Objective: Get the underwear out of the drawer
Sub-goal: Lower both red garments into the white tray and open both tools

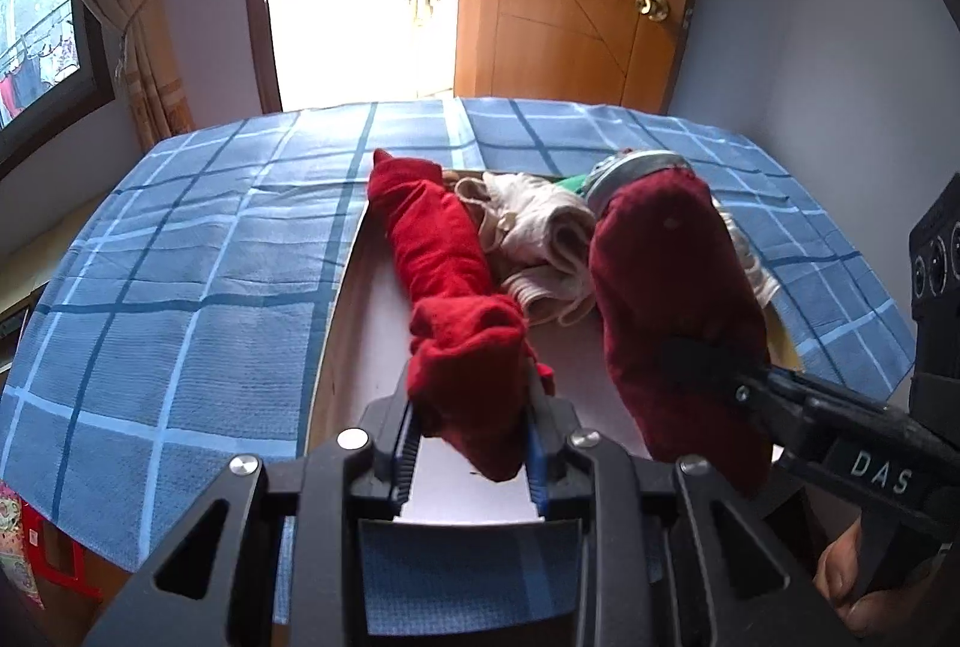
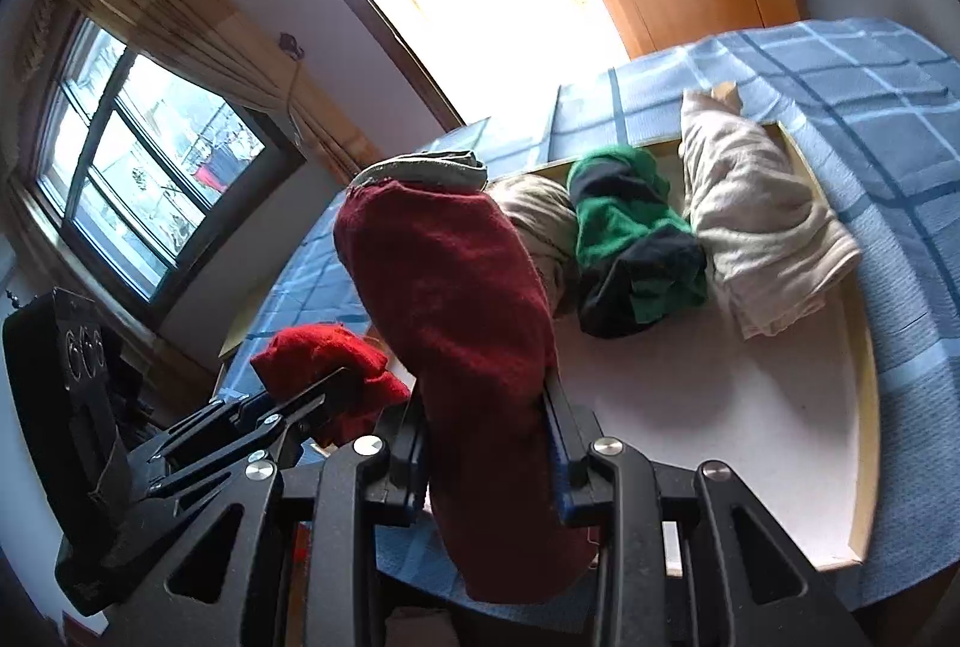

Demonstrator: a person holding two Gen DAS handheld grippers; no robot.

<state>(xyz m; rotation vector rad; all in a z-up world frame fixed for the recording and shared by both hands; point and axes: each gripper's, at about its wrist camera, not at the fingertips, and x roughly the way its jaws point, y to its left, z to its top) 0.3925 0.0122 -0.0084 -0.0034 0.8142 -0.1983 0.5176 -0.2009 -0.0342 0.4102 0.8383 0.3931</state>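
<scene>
Two garments are in our grip at once — the left tool (image 1: 471,401) is clamped narrowly on a bright red piece (image 1: 444,251), the right tool (image 2: 489,443) likewise on a dark red piece (image 2: 450,287), both raised above the drawer (image 2: 864,377). We judge this the lifting-out step. Next we must carry both past the drawer's rim to the bed (image 1: 180,227) — green (image 2: 630,239) and beige pieces (image 2: 762,227) remain inside.
</scene>
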